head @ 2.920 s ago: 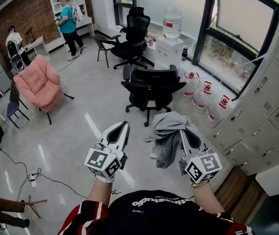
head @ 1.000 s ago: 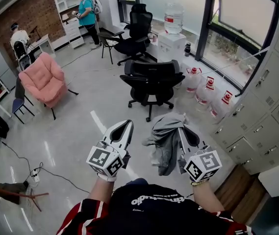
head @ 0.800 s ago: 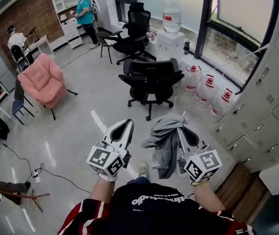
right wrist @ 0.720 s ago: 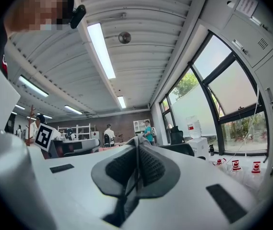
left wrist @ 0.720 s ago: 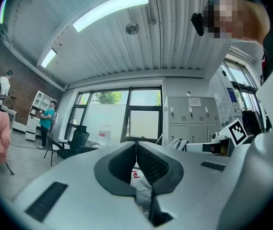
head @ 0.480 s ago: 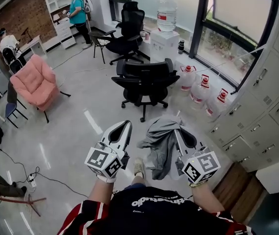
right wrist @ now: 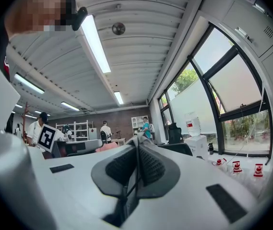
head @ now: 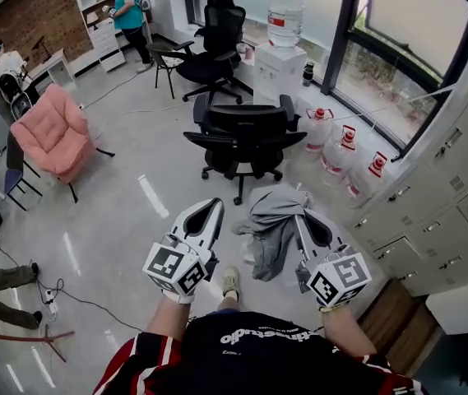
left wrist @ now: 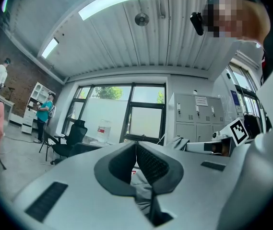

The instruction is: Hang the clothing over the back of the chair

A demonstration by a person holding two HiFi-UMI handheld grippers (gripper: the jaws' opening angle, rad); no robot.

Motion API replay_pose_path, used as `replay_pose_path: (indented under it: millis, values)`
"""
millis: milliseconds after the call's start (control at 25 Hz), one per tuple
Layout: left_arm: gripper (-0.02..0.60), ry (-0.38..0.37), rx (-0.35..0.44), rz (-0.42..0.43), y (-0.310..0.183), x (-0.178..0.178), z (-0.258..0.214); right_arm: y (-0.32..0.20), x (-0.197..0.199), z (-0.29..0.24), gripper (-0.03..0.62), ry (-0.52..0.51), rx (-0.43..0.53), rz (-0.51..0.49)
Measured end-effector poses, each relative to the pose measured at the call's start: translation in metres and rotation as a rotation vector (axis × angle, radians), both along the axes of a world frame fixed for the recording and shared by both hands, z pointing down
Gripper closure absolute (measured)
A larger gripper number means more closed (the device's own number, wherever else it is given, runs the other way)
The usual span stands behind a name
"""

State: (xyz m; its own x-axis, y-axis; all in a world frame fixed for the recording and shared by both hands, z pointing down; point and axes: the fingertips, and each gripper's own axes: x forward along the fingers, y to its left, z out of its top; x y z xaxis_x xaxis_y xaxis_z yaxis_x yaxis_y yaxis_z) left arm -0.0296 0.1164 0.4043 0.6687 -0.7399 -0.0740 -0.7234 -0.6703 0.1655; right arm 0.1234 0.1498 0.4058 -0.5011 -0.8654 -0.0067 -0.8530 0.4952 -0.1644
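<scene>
the right gripper has its fingers pressed together on a thin fold of grey cloth; beyond stand a black chair, a water bottle and tall windows.

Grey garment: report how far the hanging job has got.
Done: the grey garment is picked up and hangs clamped in the right gripper. In hand: it is held out toward the black office chair ahead; the left gripper is shut, empty. Left: drape it over the bare backrest.
</scene>
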Motion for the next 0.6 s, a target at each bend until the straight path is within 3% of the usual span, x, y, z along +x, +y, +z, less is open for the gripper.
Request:
replay_pose_path:
  millis: [600]
  values:
    - [0.557,-0.011,0.032,0.048,-0.138,0.013,-0.038,-0.135,0.008,-0.034,0.574,-0.015,0.018,0.022]
